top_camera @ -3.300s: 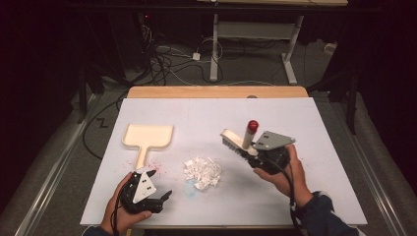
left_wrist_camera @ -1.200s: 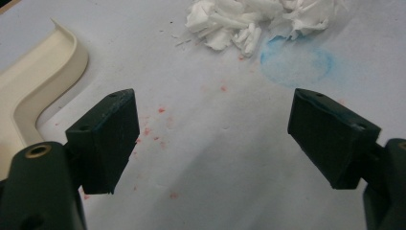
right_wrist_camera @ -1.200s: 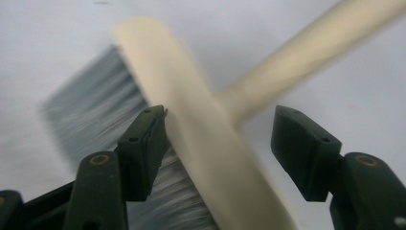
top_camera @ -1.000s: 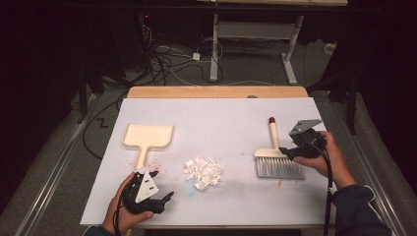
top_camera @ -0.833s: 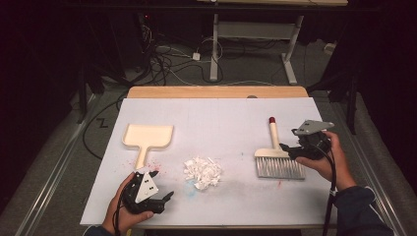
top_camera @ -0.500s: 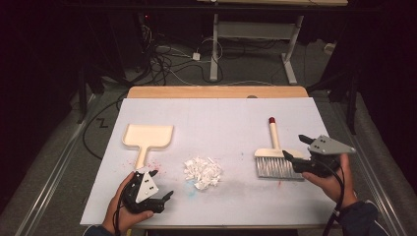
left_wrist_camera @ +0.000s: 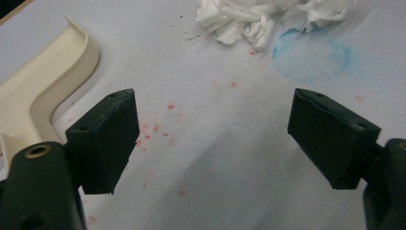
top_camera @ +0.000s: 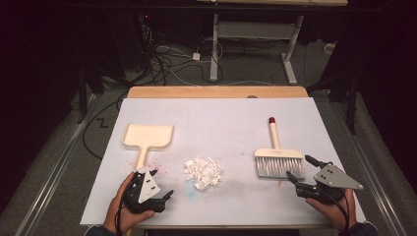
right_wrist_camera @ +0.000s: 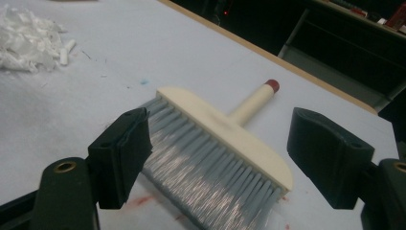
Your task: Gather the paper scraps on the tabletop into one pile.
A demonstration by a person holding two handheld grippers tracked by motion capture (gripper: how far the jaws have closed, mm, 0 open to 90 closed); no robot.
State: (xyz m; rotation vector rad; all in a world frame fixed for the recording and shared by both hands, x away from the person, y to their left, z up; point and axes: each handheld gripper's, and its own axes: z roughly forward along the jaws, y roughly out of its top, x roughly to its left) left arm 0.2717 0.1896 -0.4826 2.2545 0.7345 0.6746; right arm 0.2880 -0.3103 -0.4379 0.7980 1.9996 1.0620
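Note:
A cream hand brush point(top_camera: 276, 156) with grey bristles and a red-tipped handle lies flat on the white table sheet point(top_camera: 221, 123) at the right; it also shows in the right gripper view point(right_wrist_camera: 225, 139). My right gripper point(top_camera: 301, 169) sits just in front of and to the right of its bristles, its jaws having just been opening, now wide apart with nothing pressed between them point(right_wrist_camera: 218, 158). A cream dustpan point(top_camera: 146, 139) lies at the left. A pile of white paper scraps point(top_camera: 202, 172) sits mid-table. My left gripper point(top_camera: 162, 184) rests open near the front edge, below the dustpan handle point(left_wrist_camera: 28, 115).
Red specks and a faint blue ring point(left_wrist_camera: 309, 55) mark the sheet near the scraps point(left_wrist_camera: 268, 19). A wooden board edge point(top_camera: 216, 92) runs along the far side. Beyond the table stand a desk frame point(top_camera: 255, 44) and floor cables point(top_camera: 172, 59).
The right gripper let go of the brush, which now lies flat on the sheet, and drew back toward the front right with its jaws spread. The left gripper stayed put.

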